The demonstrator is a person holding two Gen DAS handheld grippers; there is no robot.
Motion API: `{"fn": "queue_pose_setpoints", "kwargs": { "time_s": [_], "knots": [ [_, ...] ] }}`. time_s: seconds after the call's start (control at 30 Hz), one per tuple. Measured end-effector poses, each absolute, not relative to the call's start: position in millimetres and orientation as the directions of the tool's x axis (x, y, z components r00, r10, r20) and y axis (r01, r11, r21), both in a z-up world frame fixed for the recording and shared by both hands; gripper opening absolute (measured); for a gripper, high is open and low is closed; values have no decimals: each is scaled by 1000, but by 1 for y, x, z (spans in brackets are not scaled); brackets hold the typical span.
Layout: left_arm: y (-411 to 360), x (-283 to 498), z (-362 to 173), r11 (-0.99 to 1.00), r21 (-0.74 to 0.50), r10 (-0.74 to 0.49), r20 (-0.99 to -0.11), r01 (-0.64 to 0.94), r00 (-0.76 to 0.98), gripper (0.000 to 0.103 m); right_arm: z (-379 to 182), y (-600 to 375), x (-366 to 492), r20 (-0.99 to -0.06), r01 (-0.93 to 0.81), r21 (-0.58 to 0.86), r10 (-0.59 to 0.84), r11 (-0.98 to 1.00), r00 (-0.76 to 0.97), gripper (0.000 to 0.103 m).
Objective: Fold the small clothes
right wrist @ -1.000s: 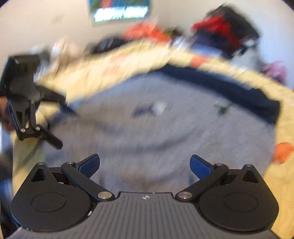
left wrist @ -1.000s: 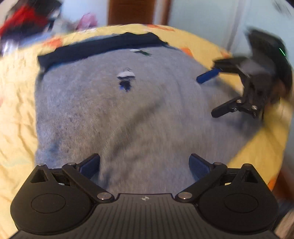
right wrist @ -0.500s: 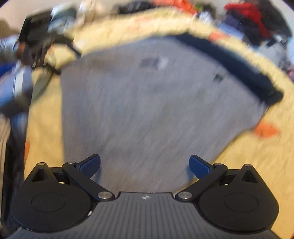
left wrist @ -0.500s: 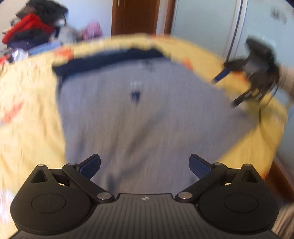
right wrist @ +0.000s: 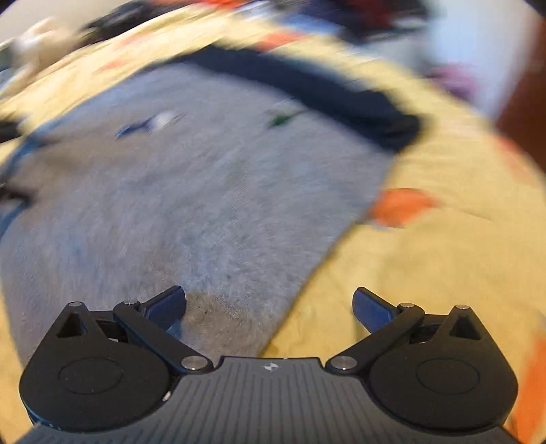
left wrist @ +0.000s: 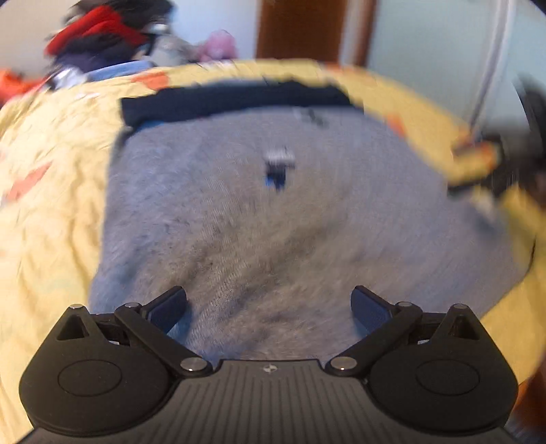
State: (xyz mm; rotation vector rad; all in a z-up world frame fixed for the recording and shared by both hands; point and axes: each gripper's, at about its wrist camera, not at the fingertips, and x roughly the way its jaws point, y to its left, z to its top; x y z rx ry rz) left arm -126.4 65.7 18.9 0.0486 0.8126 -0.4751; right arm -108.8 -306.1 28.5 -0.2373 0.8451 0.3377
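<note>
A grey garment [left wrist: 273,222] with a navy band [left wrist: 232,100] along its far edge lies flat on a yellow bedspread [left wrist: 51,170]. A small blue and white logo [left wrist: 278,167] sits near its middle. My left gripper [left wrist: 269,304] is open over the garment's near part, holding nothing. In the right wrist view my right gripper [right wrist: 269,304] is open over the side edge of the grey garment [right wrist: 187,188]: one finger over cloth, the other over the bedspread [right wrist: 426,256]. The right gripper [left wrist: 467,169] is a dark blur at the garment's right side in the left wrist view.
A pile of red and dark clothes [left wrist: 102,37] lies beyond the bed's far left. A brown wooden door [left wrist: 300,30] and a pale wall stand behind. The bed's edge drops off to the right of the garment. Both views are motion-blurred.
Both grippers have swung while staying open. The right one has shifted toward the garment's right edge. The left view sits closer over the cloth than half a second ago.
</note>
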Motion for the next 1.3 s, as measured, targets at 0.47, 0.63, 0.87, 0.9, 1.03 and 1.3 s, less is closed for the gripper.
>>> {"fn": "queue_pose_setpoints", "kwargs": {
  "time_s": [0.47,0.63,0.87,0.9,1.03,1.3],
  "knots": [
    [78,-180,5,942,10,-215,-750,336,626,103,-7,-221,-202,-756,-21,13,23,1000,654,103],
    [84,-196,25,942,-131,-313,-676,309,667,103,5,-217,-213,-740,43,71,24,996,672,103],
    [56,-207,0,934,-3,-255,-703,356,664,103,-13,-200,-225,-712,-53,2,38,999,702,103],
    [62,-211,3,934,-17,-265,-703,356,660,103,-11,-202,-229,-715,-64,-11,37,998,698,103],
    [116,-221,13,955,-132,-283,-685,267,672,103,9,-221,-241,-732,-75,12,60,997,678,103],
    [210,-173,16,839,-541,-474,-683,51,555,103,15,-264,-265,-679,-88,-85,7,993,734,103]
  ]
}}
